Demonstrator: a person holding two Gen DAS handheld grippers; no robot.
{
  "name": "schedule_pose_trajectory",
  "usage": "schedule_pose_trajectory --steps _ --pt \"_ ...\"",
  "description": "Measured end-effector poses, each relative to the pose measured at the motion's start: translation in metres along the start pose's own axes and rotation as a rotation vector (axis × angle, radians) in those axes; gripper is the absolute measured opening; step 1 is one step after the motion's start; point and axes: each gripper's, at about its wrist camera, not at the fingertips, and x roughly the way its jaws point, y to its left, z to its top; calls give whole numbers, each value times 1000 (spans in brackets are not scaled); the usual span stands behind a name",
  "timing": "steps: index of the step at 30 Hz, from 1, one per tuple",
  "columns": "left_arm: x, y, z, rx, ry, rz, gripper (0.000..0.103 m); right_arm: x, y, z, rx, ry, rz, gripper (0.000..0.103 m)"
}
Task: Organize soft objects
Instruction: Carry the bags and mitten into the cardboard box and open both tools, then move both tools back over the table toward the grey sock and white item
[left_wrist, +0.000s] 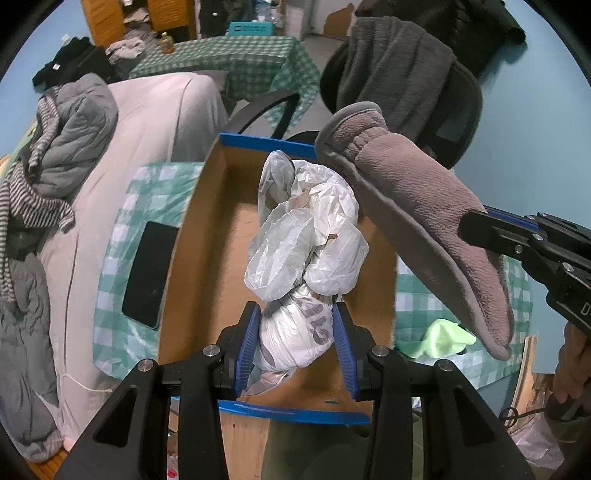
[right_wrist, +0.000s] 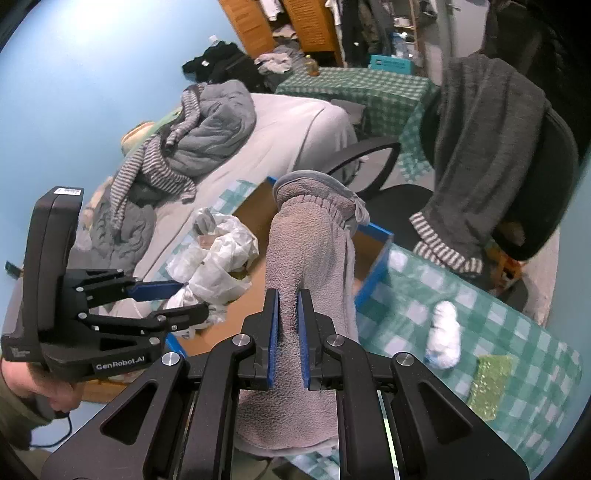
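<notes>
My left gripper (left_wrist: 295, 314) is shut on a crumpled white plastic bag (left_wrist: 306, 236) and holds it over the open cardboard box (left_wrist: 207, 258) with blue rims. My right gripper (right_wrist: 289, 295) is shut on a grey-brown fleece mitten (right_wrist: 306, 251) and holds it in the air above the box's right side. The mitten also shows in the left wrist view (left_wrist: 417, 206), where it hangs over the box's right wall. The bag (right_wrist: 218, 258) and the left gripper (right_wrist: 184, 295) show at the left of the right wrist view.
The box stands on a green checked tablecloth (right_wrist: 480, 325). On the cloth lie a black phone (left_wrist: 149, 273), a light green cloth (left_wrist: 443, 338), a white rolled item (right_wrist: 445, 332) and a green sponge (right_wrist: 487, 384). A bed (left_wrist: 147, 122) with clothes is left, an office chair (right_wrist: 517, 155) right.
</notes>
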Motion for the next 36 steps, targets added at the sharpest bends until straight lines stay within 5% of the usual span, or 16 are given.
schedule_pose_trajectory --steps 23,25,27,31,36 --pt "40 52 -2 -73 86 28 42 81 34 17 -44 127 10 10" --pt "40 52 -1 -75 91 24 44 83 34 18 -33 126 13 16" --pt "40 52 0 -77 95 27 57 83 33 19 -28 128 3 19" --pt "35 50 -1 -76 91 29 60 79 33 19 -40 126 -29 51" --pt "27 45 -3 -77 89 18 62 67 28 16 -37 109 -50 55"
